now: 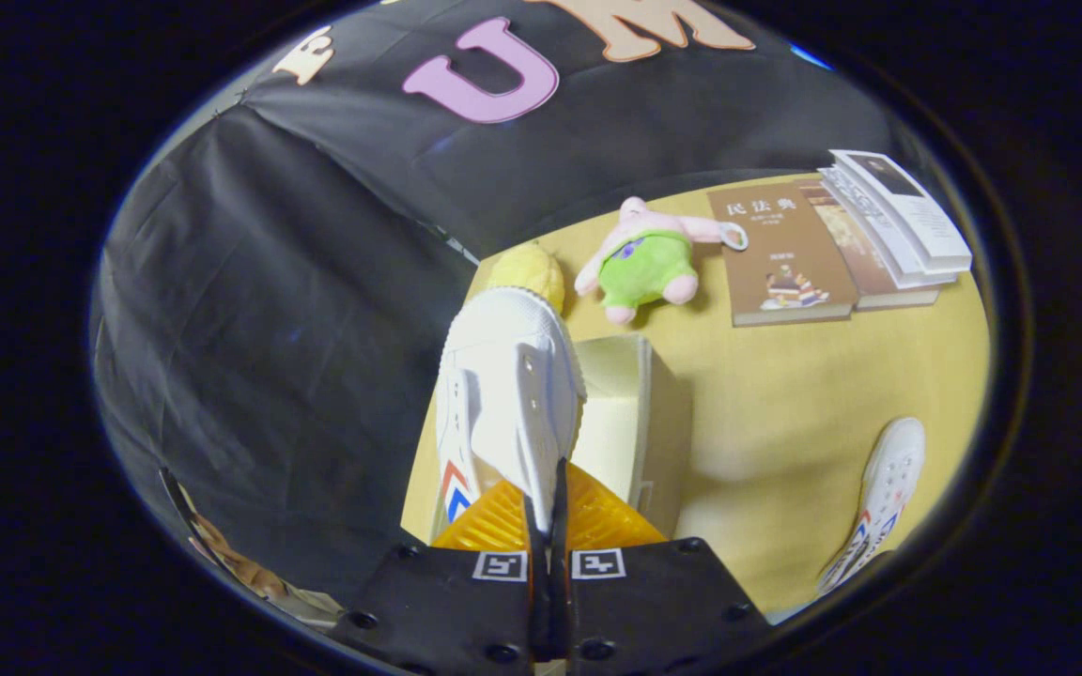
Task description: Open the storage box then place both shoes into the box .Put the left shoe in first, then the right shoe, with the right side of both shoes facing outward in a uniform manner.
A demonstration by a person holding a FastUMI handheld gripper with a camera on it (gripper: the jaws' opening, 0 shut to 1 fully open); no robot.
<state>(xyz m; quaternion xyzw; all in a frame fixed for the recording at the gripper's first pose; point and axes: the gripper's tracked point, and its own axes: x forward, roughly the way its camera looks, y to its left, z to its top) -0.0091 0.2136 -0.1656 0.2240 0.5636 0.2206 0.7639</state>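
while the gripper (548, 512) fingers pinch the first white shoe (503, 394) by its edge, lifted above the open storage box (640, 413), the next move should lower it inside, the second shoe (879, 498) waits on the table (785, 394)

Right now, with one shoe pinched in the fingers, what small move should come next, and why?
Probably lower the held shoe into the open box. The fingers are shut on its edge, it hangs just above the box, and the other shoe lies on the table.
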